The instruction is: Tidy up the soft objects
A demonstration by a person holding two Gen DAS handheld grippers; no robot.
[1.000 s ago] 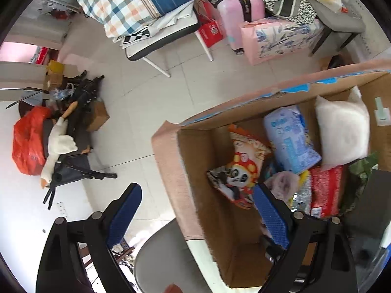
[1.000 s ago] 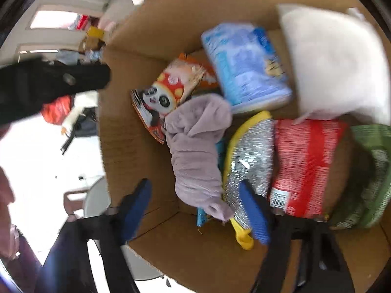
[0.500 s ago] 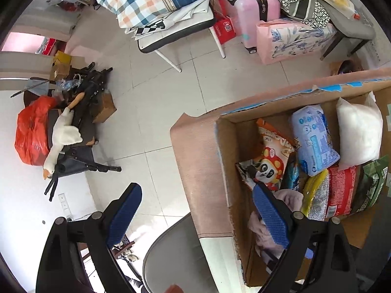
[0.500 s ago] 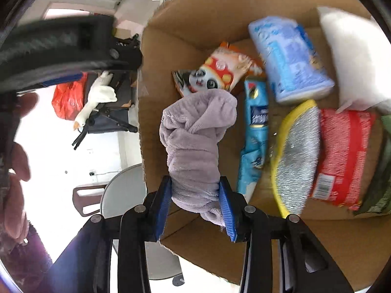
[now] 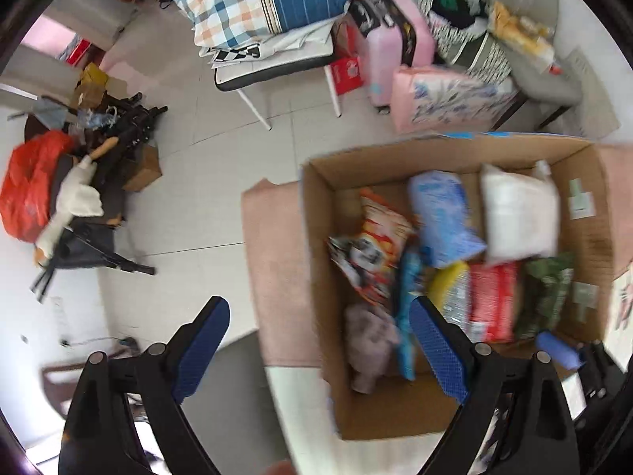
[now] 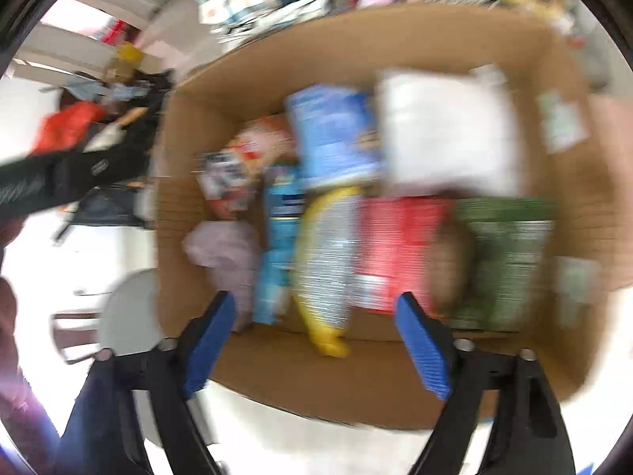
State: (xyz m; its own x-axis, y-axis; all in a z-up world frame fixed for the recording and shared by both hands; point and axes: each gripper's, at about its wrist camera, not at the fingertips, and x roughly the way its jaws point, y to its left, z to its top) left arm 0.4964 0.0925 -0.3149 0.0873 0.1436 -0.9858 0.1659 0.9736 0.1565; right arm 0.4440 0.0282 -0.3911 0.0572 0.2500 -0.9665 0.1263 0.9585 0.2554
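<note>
While both hand-held grippers gape (left (image 5: 318, 350), right (image 6: 316, 340)), lilac cloth (image 6: 221, 251) against box wall (image 6: 170, 198)

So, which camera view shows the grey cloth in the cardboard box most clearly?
The left wrist view shows it best: the grey cloth lies crumpled in the near-left corner of the cardboard box, only slightly blurred. In the right wrist view the same cloth is a pale smear from motion blur, partly behind the right tool.

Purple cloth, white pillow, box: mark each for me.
purple cloth (image 5: 370, 342), left wrist view, middle of the bunched fabric.
white pillow (image 5: 518, 211), left wrist view, centre of its face.
box (image 5: 395, 156), left wrist view, far wall's top edge.
</note>
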